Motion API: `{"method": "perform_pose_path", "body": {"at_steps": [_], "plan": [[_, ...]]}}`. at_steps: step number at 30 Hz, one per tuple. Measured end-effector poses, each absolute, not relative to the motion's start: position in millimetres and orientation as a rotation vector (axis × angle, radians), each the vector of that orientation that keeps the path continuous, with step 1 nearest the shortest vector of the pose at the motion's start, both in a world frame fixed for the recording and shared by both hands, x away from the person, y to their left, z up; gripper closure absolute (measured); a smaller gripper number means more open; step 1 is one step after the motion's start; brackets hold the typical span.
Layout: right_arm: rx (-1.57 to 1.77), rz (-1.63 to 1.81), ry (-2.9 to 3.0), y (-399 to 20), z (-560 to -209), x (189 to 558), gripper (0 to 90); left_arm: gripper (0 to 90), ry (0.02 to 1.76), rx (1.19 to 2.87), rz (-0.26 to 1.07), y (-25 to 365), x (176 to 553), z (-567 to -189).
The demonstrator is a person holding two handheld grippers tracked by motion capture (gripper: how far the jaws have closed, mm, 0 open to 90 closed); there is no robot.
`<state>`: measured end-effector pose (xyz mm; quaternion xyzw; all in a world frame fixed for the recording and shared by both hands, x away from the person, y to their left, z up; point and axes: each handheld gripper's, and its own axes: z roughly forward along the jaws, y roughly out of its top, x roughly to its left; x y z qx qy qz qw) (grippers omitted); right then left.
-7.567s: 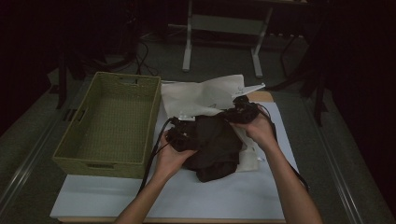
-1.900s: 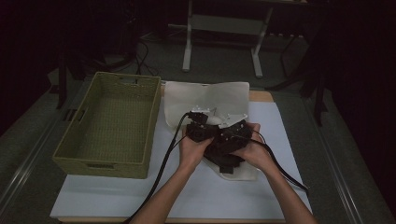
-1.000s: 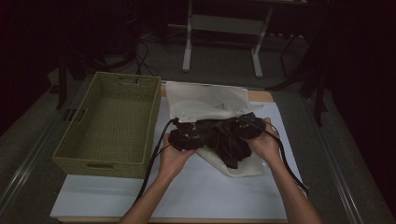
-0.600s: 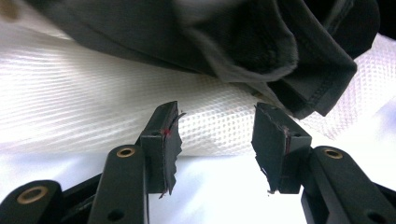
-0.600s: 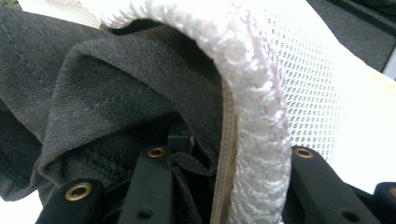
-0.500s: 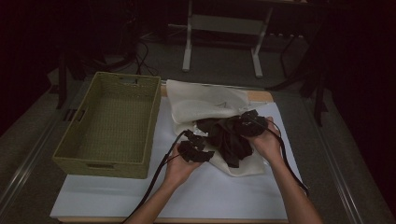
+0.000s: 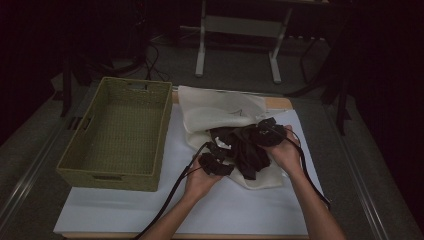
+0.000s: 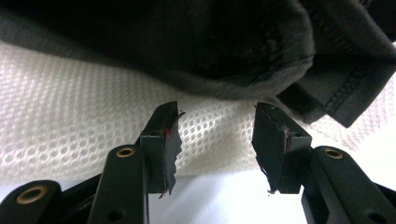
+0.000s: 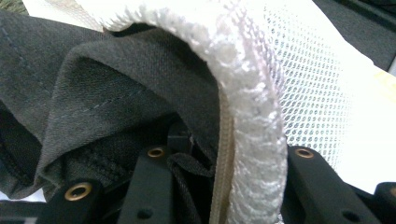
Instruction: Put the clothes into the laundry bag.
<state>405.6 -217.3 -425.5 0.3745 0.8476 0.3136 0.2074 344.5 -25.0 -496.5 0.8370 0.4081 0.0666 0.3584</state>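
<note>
White-covered desk (image 7: 150,210): right hand-held gripper (image 9: 224,154) clamps mesh bag (image 9: 299,84) rim; left hand-held gripper (image 8: 212,140) released. Grip dark garment (image 8: 196,42) deeply before stuffing.

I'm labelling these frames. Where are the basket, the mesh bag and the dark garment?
basket (image 7: 165,135), high view, right wall.
mesh bag (image 8: 70,116), left gripper view, netting.
dark garment (image 9: 116,93), right gripper view, fold.
</note>
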Motion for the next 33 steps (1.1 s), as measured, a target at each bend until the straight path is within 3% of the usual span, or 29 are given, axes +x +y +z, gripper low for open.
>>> {"method": "perform_pose_path", "body": {"at_steps": [14, 19, 23, 26, 29, 33], "plan": [[1.078, 0.901, 2.353, -217, -426, 406, 66.8, 39.8, 1.036, 2.144, 0.217, -63, 347, -502], [1.073, 0.904, 2.356, -218, -426, 406, 66.7, 35.6, 1.061, 2.268, 0.409, -77, 346, -512], [1.07, 0.906, 2.357, -220, -427, 406, 66.7, 35.0, 1.168, 2.262, 0.463, -69, 352, -519], [1.08, 0.911, 2.355, -222, -427, 406, 66.7, 41.3, 1.198, 2.256, 0.531, -59, 351, -516], [1.085, 0.916, 2.354, -225, -427, 407, 66.7, 52.1, 1.197, 2.264, 0.493, -47, 351, -513], [1.09, 0.917, 2.351, -226, -426, 407, 66.7, 77.5, 1.186, 2.247, 0.421, -35, 347, -510]]}}
